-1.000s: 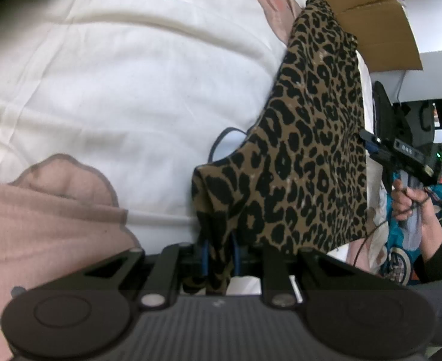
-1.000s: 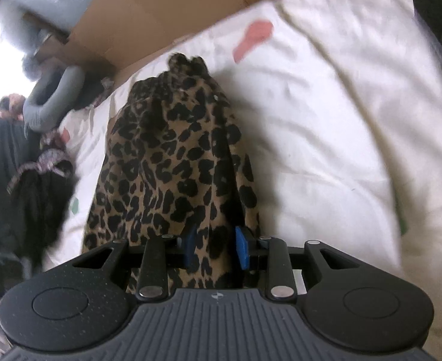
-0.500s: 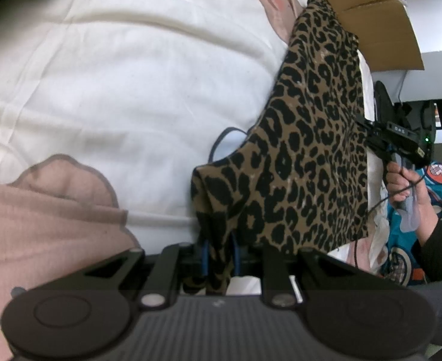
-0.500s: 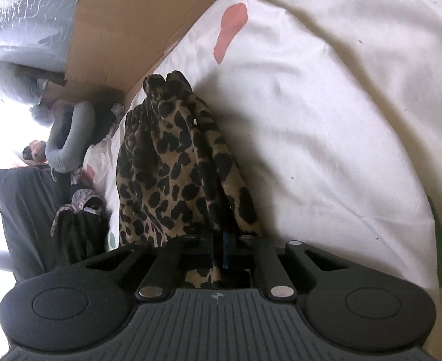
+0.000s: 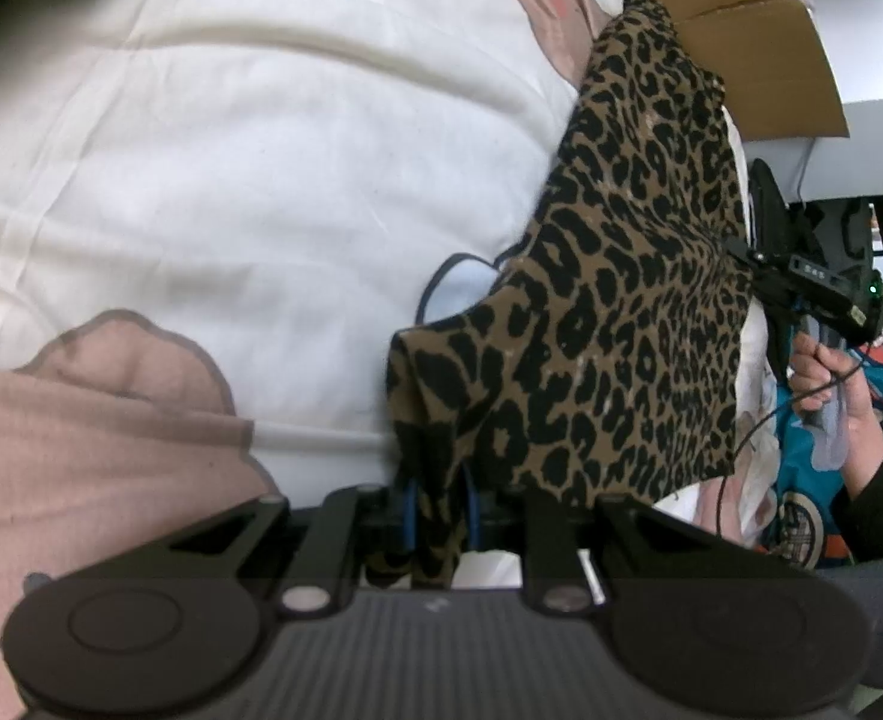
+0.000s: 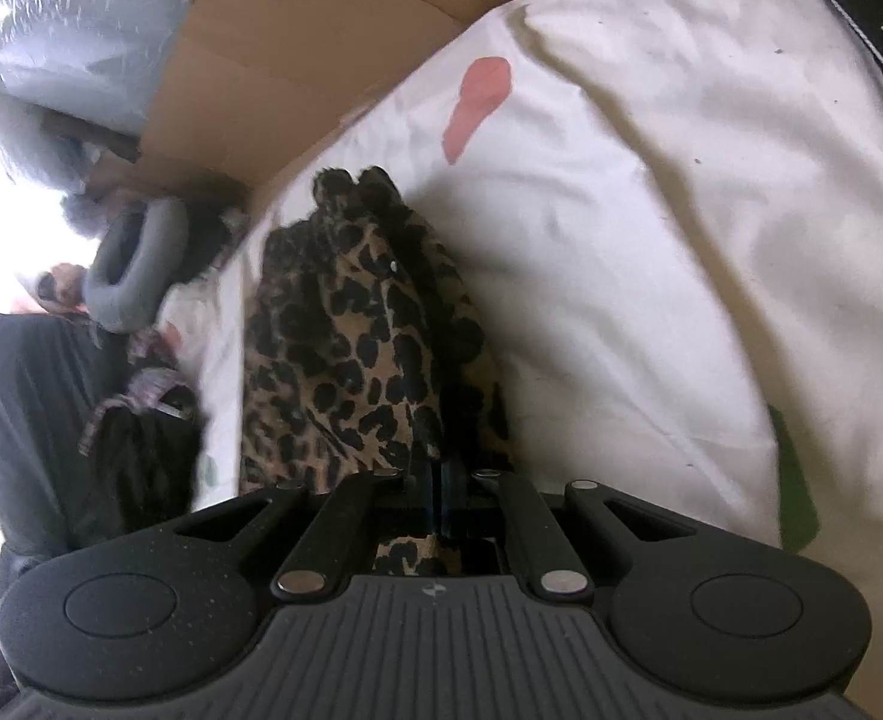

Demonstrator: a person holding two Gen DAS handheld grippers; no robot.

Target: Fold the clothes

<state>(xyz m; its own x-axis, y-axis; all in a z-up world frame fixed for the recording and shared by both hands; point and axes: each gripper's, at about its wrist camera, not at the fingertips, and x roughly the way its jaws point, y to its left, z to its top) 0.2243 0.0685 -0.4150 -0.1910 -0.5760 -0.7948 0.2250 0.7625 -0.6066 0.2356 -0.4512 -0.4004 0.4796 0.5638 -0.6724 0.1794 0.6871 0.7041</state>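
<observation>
Presently, done: left claw [image 5: 438, 516] and right claw [image 6: 439, 495] each pinch an edge of the leopard garment [image 5: 627, 300].
Left: apparently every fold; garment lies spread on the bed [image 5: 231, 150].

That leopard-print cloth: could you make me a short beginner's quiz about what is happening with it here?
1. True or false: both claws grip the leopard-print cloth.
2. What does the cloth lie on? A) a wooden floor B) a white printed bedsheet C) a metal tray
3. Fill in: behind the cloth's far end stands a brown ______ box.

Key:
1. True: left claw and right claw are each shut on a bunched edge.
2. B
3. cardboard
</observation>
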